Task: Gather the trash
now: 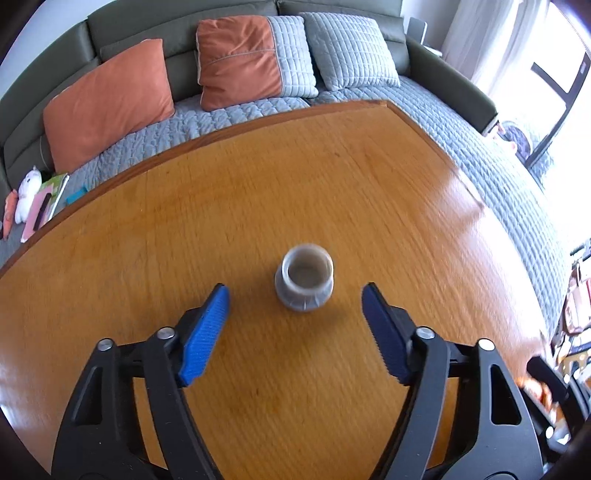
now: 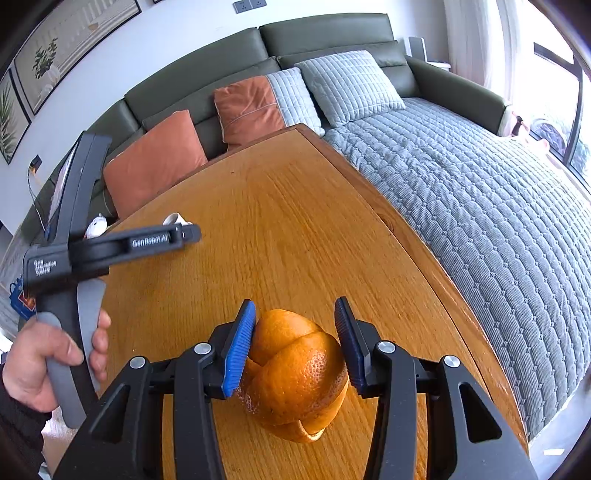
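A small translucent grey cup [image 1: 304, 280] stands upright on the wooden table [image 1: 332, 177], blurred, with a brownish inside. My left gripper [image 1: 295, 288] is open, its blue pads [image 1: 207, 332] on either side of the cup and just short of it, not touching. In the right wrist view an orange peel [image 2: 295, 369], curled into a ball, sits on the table [image 2: 295, 221], and my right gripper [image 2: 295, 332] is shut on it, pads against both sides. The left gripper [image 2: 194, 233] shows side-on at the left, held by a hand [image 2: 48, 362].
A grey-green sofa [image 1: 147, 29] with a quilted grey cover [image 2: 480, 221] wraps the table's far and right edges. Orange cushions [image 1: 107, 107] and grey cushions [image 1: 351, 51] lean on its back. A plush toy [image 1: 27, 192] and booklets [image 1: 48, 203] lie at the left end.
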`<state>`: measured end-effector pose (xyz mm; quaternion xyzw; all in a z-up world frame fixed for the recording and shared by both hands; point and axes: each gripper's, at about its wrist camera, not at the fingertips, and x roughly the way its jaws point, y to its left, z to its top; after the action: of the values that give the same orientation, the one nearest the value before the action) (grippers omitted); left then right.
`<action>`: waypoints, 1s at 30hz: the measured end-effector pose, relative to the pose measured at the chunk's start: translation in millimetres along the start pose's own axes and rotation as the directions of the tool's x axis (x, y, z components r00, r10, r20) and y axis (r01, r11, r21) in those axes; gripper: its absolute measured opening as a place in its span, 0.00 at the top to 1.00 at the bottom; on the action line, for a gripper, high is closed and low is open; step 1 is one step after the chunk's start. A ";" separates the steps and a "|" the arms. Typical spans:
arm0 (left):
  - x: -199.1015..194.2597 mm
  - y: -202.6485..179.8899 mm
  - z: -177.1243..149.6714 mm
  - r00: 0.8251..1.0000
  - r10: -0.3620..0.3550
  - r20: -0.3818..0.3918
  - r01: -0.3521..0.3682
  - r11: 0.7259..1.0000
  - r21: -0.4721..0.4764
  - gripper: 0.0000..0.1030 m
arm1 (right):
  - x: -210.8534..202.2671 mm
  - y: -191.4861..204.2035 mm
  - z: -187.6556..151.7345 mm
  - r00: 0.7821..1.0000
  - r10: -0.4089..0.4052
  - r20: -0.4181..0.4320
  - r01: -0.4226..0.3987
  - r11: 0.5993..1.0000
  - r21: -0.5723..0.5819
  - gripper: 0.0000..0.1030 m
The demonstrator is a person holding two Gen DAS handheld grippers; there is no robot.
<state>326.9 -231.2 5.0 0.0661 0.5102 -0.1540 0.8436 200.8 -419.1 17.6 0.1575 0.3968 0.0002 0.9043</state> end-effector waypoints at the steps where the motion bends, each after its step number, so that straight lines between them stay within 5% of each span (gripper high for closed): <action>1: 0.5 -0.2 1.6 1.000 0.004 0.002 -0.004 1.000 -0.001 0.40 | 0.0 0.8 -0.4 1.000 -0.003 -0.002 0.003 1.000 0.001 0.56; 6: 2.5 -4.6 5.8 1.000 0.012 0.002 -0.012 0.999 0.048 0.68 | 1.3 1.7 0.8 1.000 -0.012 -0.009 0.012 1.000 -0.002 0.61; 9: 1.8 -7.2 3.9 1.000 0.003 -0.002 -0.003 0.998 0.069 0.68 | 1.4 1.7 1.4 1.000 -0.011 -0.010 0.011 1.000 0.002 0.68; 30: -71.3 -4.0 -55.7 0.998 -0.050 0.038 0.047 0.995 0.088 0.68 | -44.6 29.7 -3.0 1.000 0.002 0.031 -0.001 1.000 -0.024 0.80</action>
<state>248.0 -206.4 41.7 0.0872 0.4873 -0.1979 0.8460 171.8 -395.6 56.1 0.1469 0.3827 0.0033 0.9121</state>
